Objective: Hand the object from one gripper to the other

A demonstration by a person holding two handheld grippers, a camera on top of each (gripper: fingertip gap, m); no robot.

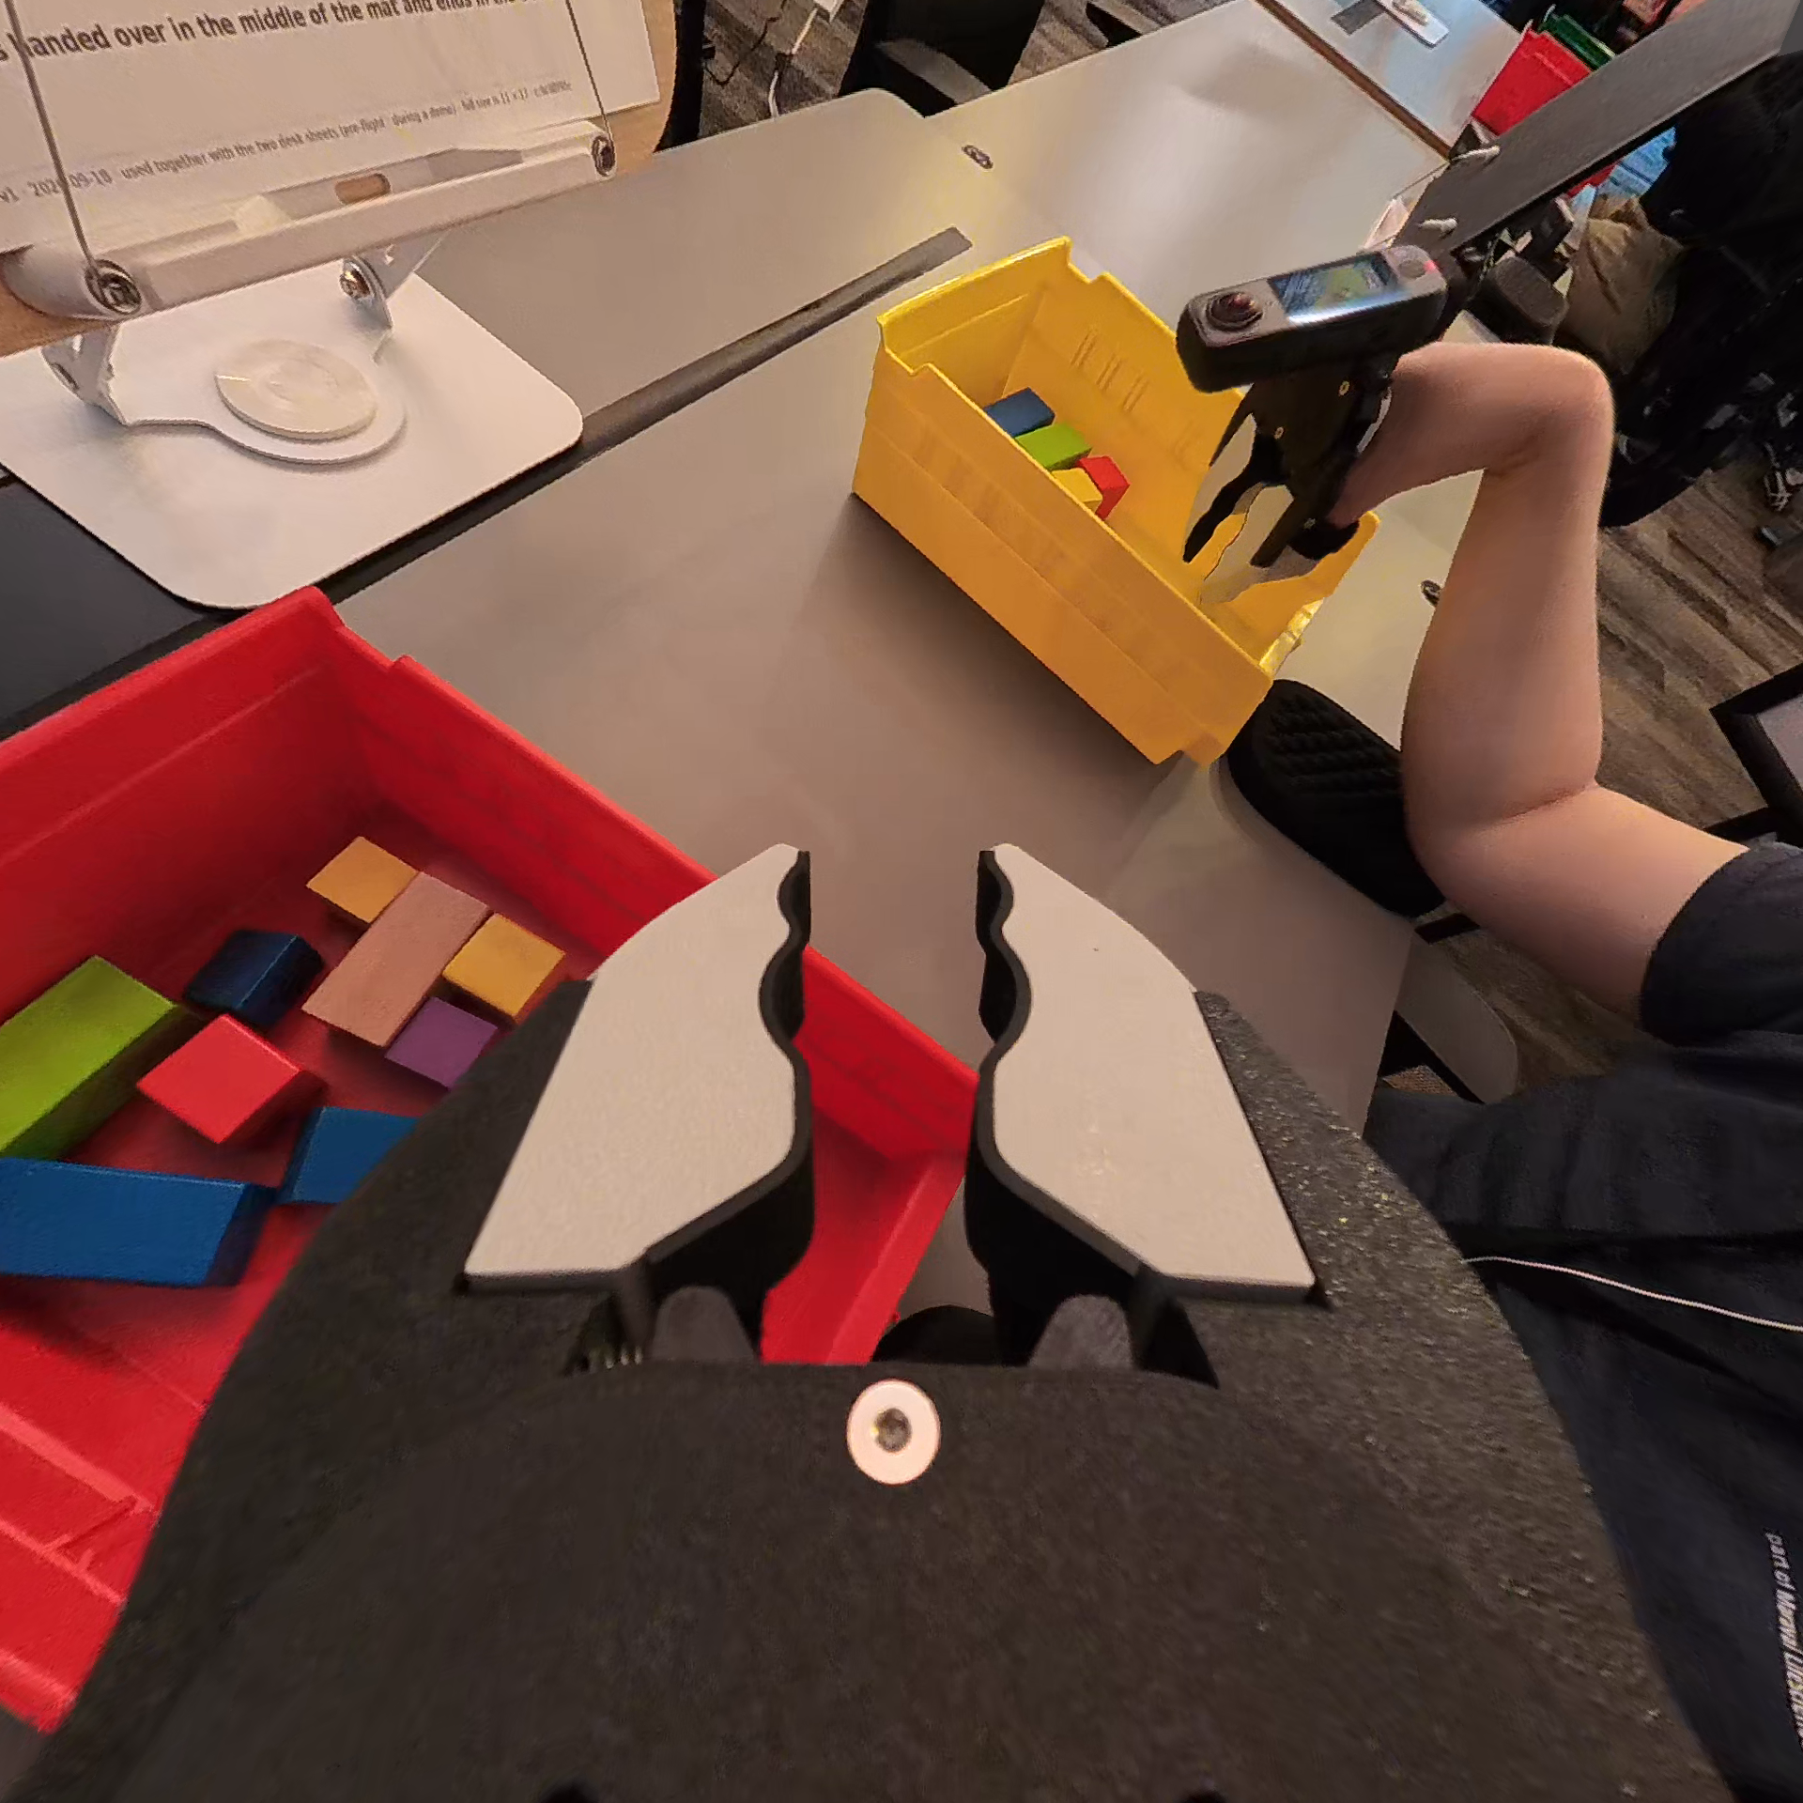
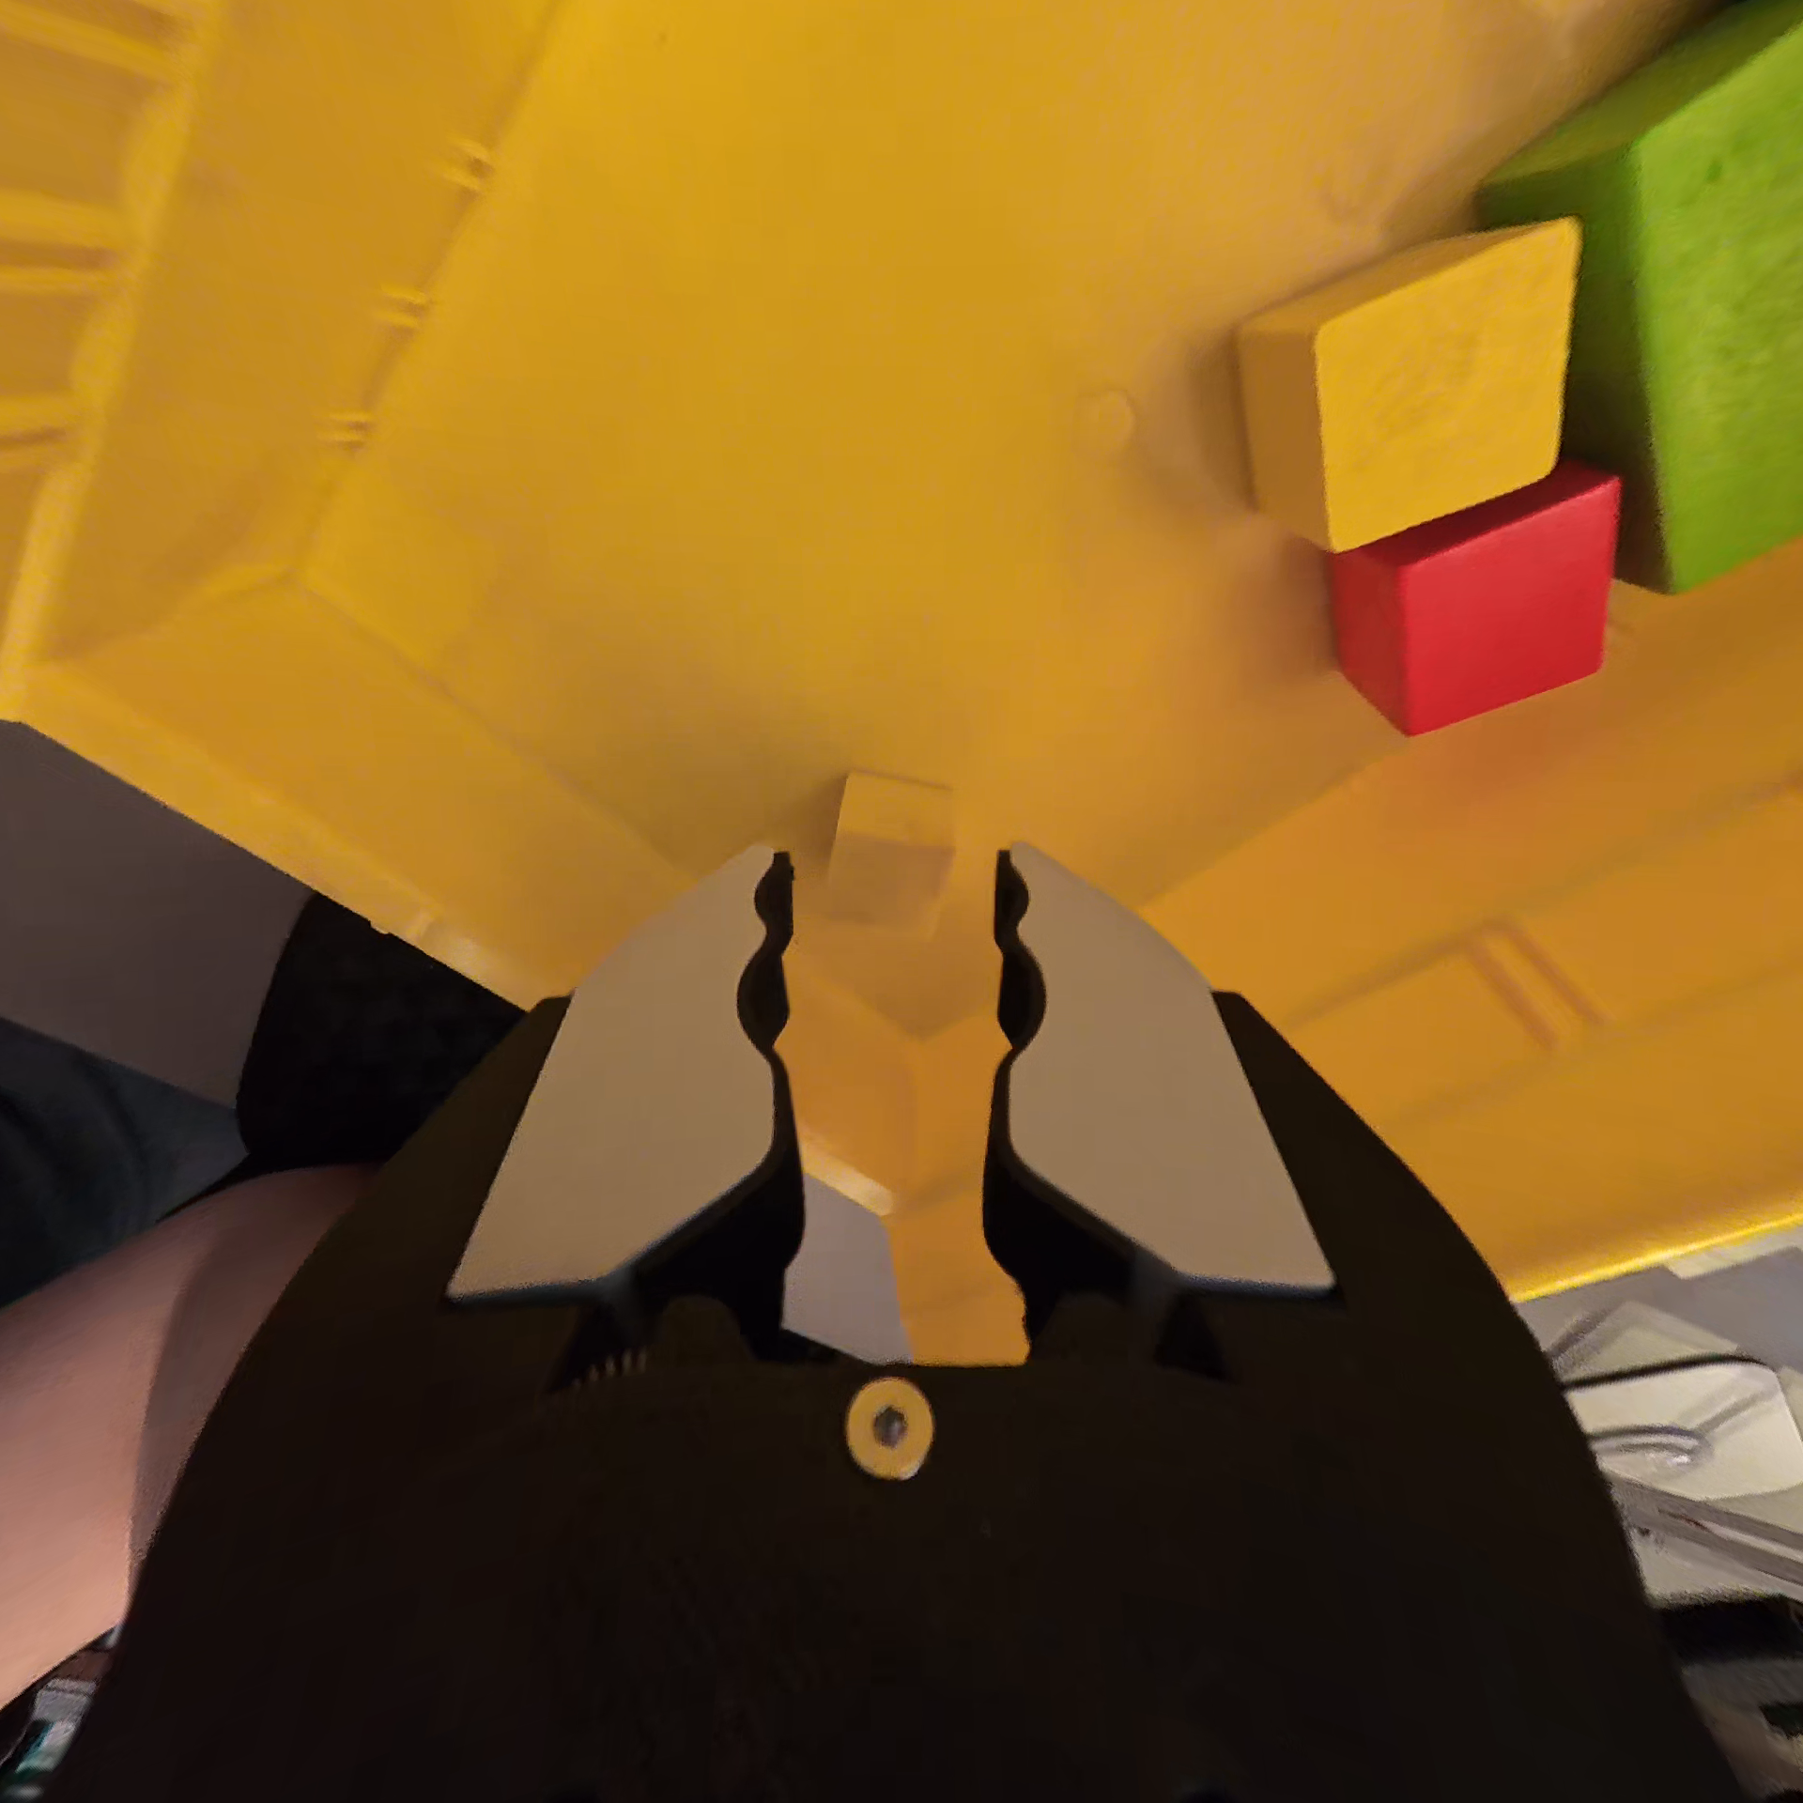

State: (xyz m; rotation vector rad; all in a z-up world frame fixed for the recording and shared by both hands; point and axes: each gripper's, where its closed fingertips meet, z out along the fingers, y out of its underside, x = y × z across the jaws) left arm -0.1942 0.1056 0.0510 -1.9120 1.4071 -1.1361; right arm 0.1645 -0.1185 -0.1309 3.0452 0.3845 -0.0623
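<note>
My right gripper [image 2: 895, 857] is open inside the yellow bin [image 2: 683, 341], near its corner. A small yellow block [image 2: 893, 829], blurred, sits just past the fingertips in line with the gap; neither finger touches it. From the left wrist view the right gripper [image 1: 1231, 571] points down into the yellow bin [image 1: 1034, 585] at its near right end. My left gripper [image 1: 893, 863] is open and empty, above the right edge of the red bin [image 1: 195, 741].
The yellow bin holds a yellow block [image 2: 1415, 380], a red block [image 2: 1473, 595] and a green block [image 2: 1717, 322]; a blue block [image 1: 1020, 410] shows too. The red bin holds several coloured blocks [image 1: 395, 951]. A white stand [image 1: 293, 429] holding a printed sheet is at the back left. A person's forearm [image 1: 1493, 624] is at the right.
</note>
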